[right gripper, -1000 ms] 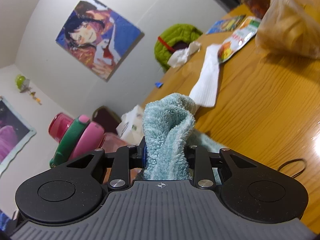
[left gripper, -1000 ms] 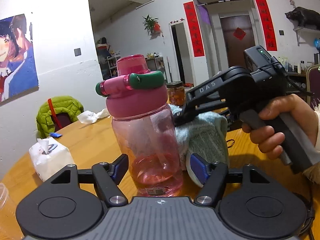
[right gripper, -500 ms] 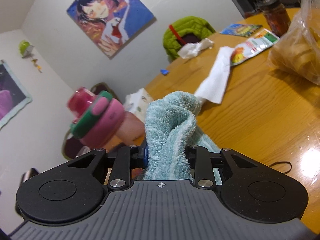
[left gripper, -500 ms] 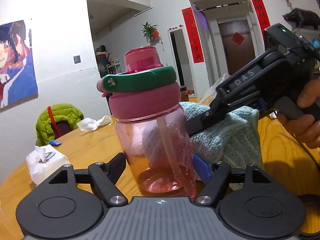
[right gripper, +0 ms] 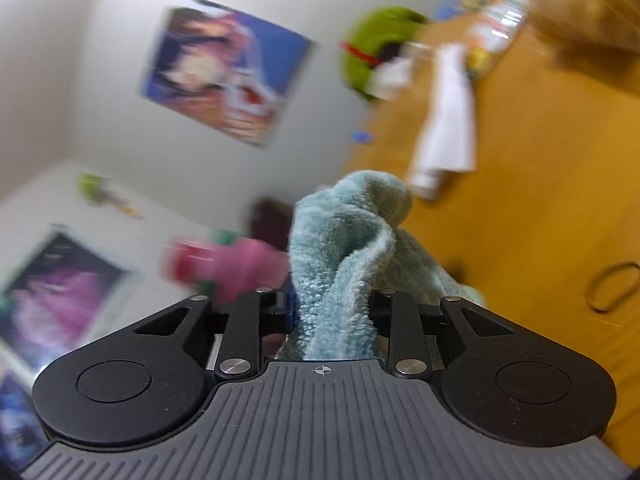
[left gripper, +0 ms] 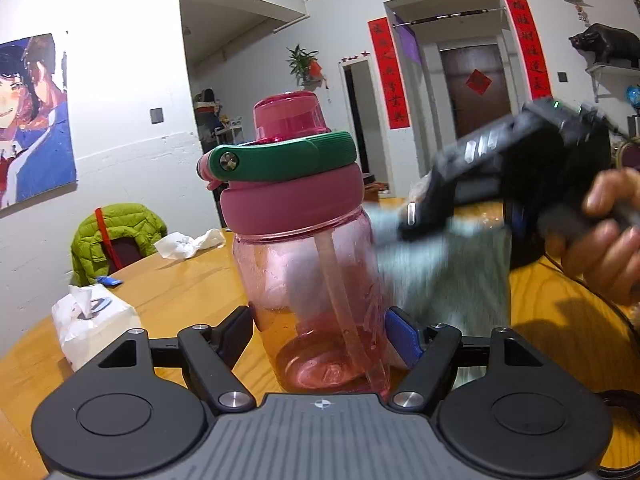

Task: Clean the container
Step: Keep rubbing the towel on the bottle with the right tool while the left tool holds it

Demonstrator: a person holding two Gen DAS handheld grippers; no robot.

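Left wrist only: bottle's (left gripper: 308, 264) green handle (left gripper: 288, 156)

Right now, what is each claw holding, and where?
Left claw grips the pink bottle near its base; right claw pinches the bunched blue towel.

Motion blur smears the towel (left gripper: 444, 276), right gripper (left gripper: 408, 224) and poster (right gripper: 224, 76).

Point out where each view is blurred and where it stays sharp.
Left wrist view: the pink bottle between the left gripper fingers is sharp, while the right gripper, the teal towel and the hand are motion-smeared. Right wrist view: the towel and gripper are crisp; the bottle, posters and table streak.
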